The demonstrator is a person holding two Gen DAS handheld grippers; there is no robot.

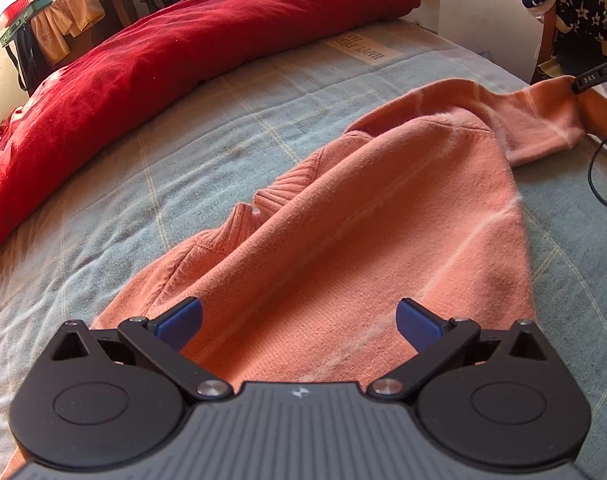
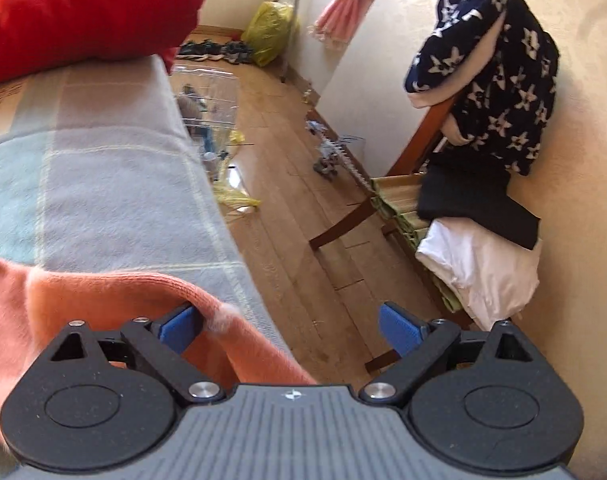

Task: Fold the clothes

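My one sweater (image 1: 343,240), salmon pink, lies on the bed (image 1: 151,184) over a pale blue checked blanket. Its body is doubled lengthwise into a long ridge that runs away from me, the ribbed collar (image 1: 279,192) peeking out on the left, and one sleeve (image 1: 543,120) stretches to the far right edge of the bed.

My left tool (image 1: 299,324) hovers low over the near end of the sweater, tilted down along the ridge, its two blue pads spread wide with nothing between them.

My right tool (image 2: 291,328) sits at the right edge of the bed, pointing out across the wooden floor (image 2: 287,184). It too is spread wide. The sleeve's cuff (image 2: 219,316) lies against its left pad (image 2: 179,332), but nothing is pinched.

A red duvet (image 1: 183,64) is heaped along the far left of the bed.

On the floor beside the bed stands one clear plastic box (image 2: 207,104) with small items inside that I cannot make out. Against the right wall, one wooden chair (image 2: 407,184) carries three garments: a navy star-patterned one (image 2: 499,72) draped over its back, a black one (image 2: 471,204) and a white one (image 2: 479,272) on the seat.
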